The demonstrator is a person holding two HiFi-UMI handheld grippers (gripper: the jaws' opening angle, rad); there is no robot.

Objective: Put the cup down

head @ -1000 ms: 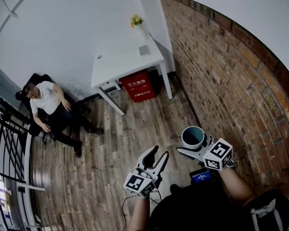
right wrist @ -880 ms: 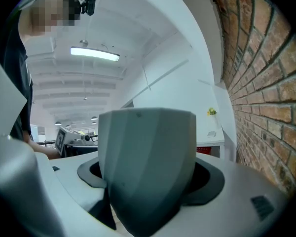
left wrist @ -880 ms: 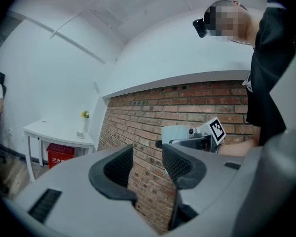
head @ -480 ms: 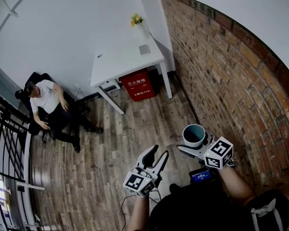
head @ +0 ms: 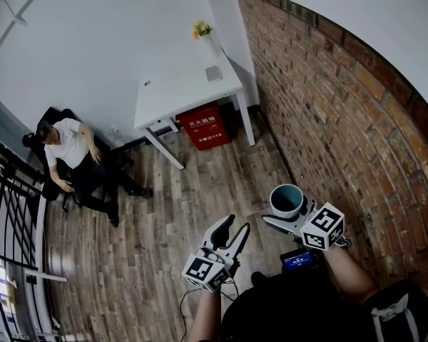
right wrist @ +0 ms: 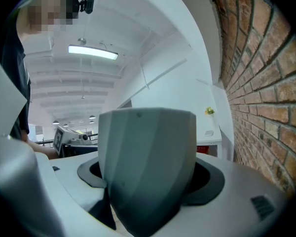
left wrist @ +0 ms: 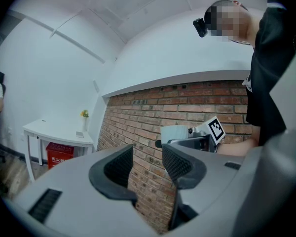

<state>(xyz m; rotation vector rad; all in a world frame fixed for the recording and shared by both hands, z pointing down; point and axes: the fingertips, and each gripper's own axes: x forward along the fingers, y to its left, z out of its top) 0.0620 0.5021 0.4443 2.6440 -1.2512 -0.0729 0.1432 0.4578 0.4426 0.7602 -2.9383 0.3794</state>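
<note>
— Between the jaws of the right gripper (right wrist: pixel 148 176), what is entered?
— One cup (right wrist: pixel 147 142), pale grey-green outside, teal inside, upright. Both pads press on its sides. It is carried in the air above the wooden floor (head: pixel 185 212), close beside the brick wall (head: pixel 328 105), and rests on no surface.

— Left gripper (left wrist: pixel 148 163)?
— One. Its jaws stand a narrow gap apart with nothing between them, and only brick shows through. It lies to the left of the cup and apart from it.

— Marker cubes?
— Two, one on each gripper: left cube (head: pixel 207 271), right cube (head: pixel 322 228).

— Close to the holder?
— One small device with a lit blue screen (head: pixel 298 262), just below the right gripper in the head view.

— Further out?
— One white table (head: pixel 171 95) against the far white wall, by the corner with the brick, well apart from the cup. On it are one vase of yellow flowers (head: pixel 203 35) and one small flat grey object (head: pixel 213 74). Under it is one red box (head: pixel 205 127) on the floor.

— Remainder?
— One seated person (head: pixel 71 152) in a white top, on one dark chair (head: pixel 53 116), left of the table. One black railing (head: pixel 14 212) at the left edge.
</note>
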